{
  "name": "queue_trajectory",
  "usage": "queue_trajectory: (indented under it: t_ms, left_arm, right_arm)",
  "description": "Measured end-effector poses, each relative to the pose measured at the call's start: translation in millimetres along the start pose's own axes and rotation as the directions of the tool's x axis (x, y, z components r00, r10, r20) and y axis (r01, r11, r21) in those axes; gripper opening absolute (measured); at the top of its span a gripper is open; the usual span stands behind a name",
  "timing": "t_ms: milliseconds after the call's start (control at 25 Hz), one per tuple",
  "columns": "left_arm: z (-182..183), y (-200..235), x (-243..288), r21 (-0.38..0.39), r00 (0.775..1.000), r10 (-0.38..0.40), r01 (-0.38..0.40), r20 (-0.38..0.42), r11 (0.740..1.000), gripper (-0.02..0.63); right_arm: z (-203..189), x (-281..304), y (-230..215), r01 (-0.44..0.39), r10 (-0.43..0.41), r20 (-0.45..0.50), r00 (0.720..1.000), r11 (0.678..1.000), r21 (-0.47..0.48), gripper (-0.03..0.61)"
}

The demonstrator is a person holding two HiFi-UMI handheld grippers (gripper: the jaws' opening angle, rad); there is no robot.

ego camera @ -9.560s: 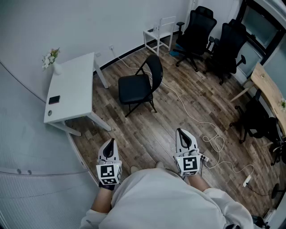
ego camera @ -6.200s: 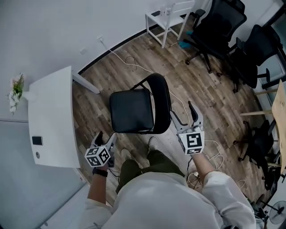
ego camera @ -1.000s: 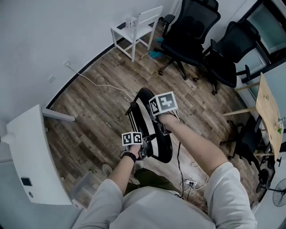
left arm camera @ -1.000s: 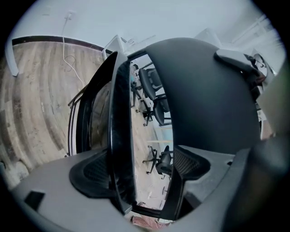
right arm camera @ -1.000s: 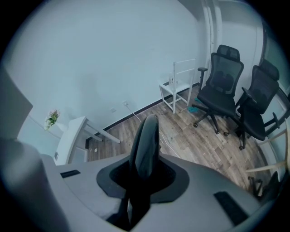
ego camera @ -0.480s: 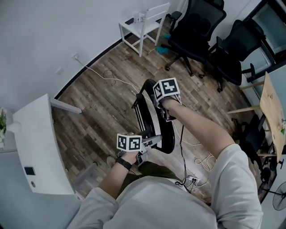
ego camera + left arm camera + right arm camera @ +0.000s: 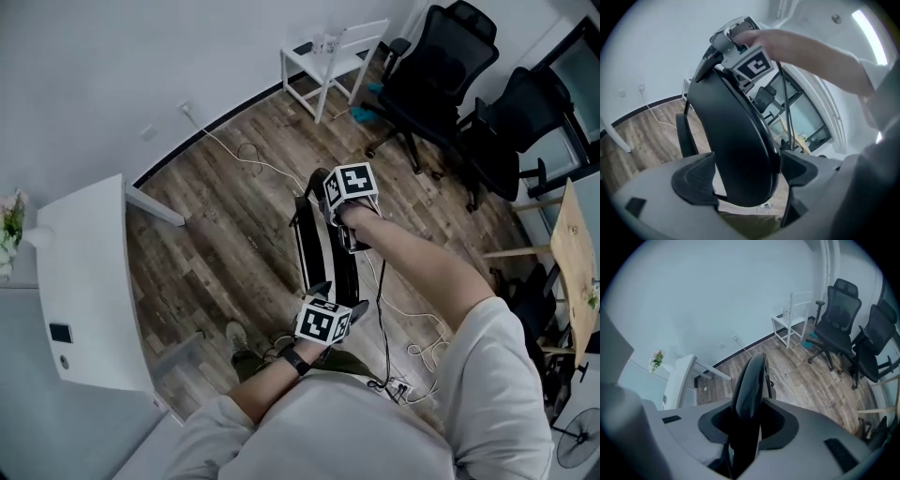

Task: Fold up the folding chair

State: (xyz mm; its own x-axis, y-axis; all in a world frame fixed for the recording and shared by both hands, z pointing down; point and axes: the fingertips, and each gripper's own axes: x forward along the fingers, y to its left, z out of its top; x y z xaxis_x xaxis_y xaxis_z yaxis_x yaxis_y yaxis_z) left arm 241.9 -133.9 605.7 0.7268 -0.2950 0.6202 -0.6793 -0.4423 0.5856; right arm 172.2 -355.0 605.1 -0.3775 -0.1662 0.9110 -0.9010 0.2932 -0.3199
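- Wood floor (image 7: pixel 216 234) fills the head view, with a white table (image 7: pixel 84 281) at the left.
- Folding chair (image 7: pixel 323 248) stands mid-floor, folded nearly flat.
- Left gripper (image 7: pixel 333 298) straddles its near end, jaws wide; only its own view shows both pads against the black panel.
- Right gripper (image 7: pixel 345 232) pinches the top edge, its narrow jaws just easing apart.
- Office chairs (image 7: pixel 450 75) stand at the right.

Head overhead — tool cameras against chair (image 7: pixel 324 255)
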Motion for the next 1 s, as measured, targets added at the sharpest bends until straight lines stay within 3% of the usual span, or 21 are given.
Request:
queue_trajectory:
  t_ms: [160,240,640,1000]
  left_arm:
    - [-8,23,5,0.115,0.976,0.208,-0.200,-0.058,0.973,0.422]
    - [-9,33,0,0.141,0.962,0.265,-0.254,-0.064,0.957,0.378]
    - [-32,83,-69,0.078,0.958,0.271,-0.264,-0.098,0.961,0.289]
    - [-51,146,-165,0.039,0.955,0.288,-0.286,-0.064,0.957,0.270]
  right_arm:
    - [3,12,29,0.029,-0.029,0.004,1.000,0.999,-0.018,0.115]
    - [4,16,41,0.061,-0.061,0.005,0.998,0.998,-0.030,0.104]
    - [5,42,114,0.170,-0.169,0.015,0.985,0.983,-0.075,0.084]
    - [14,67,219,0.156,-0.156,0.011,0.988,0.987,-0.042,0.083]
